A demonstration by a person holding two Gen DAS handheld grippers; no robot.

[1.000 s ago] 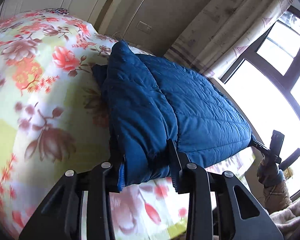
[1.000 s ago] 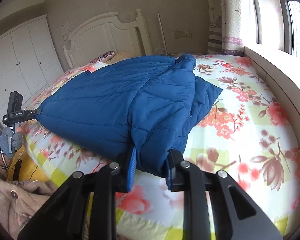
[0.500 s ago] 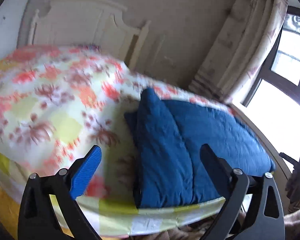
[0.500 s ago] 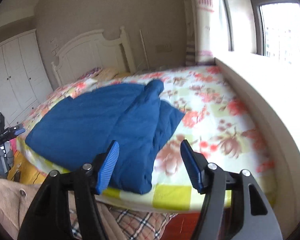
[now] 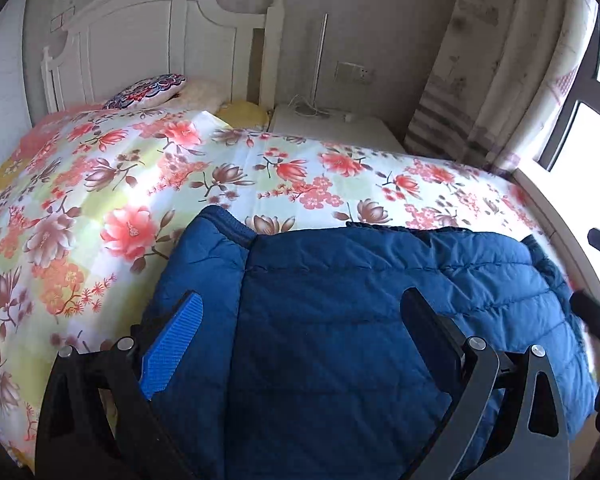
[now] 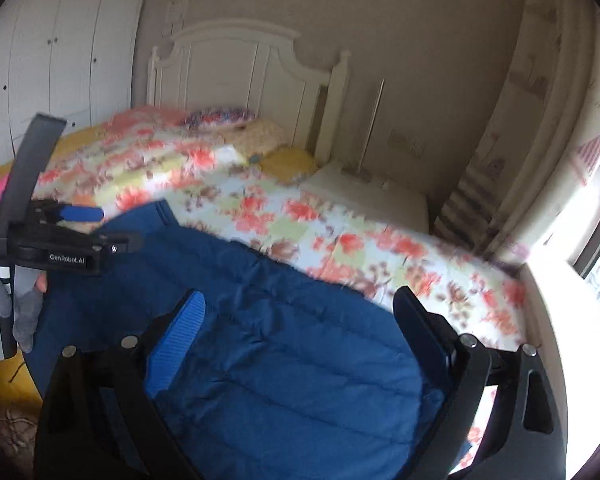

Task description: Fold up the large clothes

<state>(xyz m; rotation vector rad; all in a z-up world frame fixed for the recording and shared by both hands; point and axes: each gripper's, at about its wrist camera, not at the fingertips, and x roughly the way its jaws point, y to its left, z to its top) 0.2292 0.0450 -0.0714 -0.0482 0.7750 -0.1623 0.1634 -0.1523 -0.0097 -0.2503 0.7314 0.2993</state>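
Observation:
A blue quilted jacket (image 5: 360, 300) lies folded on the floral bed, near the front edge. It also shows in the right wrist view (image 6: 284, 340), slightly blurred. My left gripper (image 5: 300, 312) is open, its jaws wide apart above the jacket, holding nothing. My right gripper (image 6: 296, 312) is open too, hovering above the jacket. The left gripper also appears at the left of the right wrist view (image 6: 80, 220), held by a gloved hand over the jacket's left edge.
The floral bedspread (image 5: 140, 184) covers the bed. A white headboard (image 5: 160, 40) and patterned pillow (image 5: 148, 90) are at the far end. A white nightstand (image 5: 332, 128) stands beside it. Curtains (image 5: 500, 60) and a window are on the right. White wardrobes (image 6: 60, 60) stand left.
Both grippers let go of the jacket's folded edge and opened wide. They pulled back, then swung to face the headboard above the jacket.

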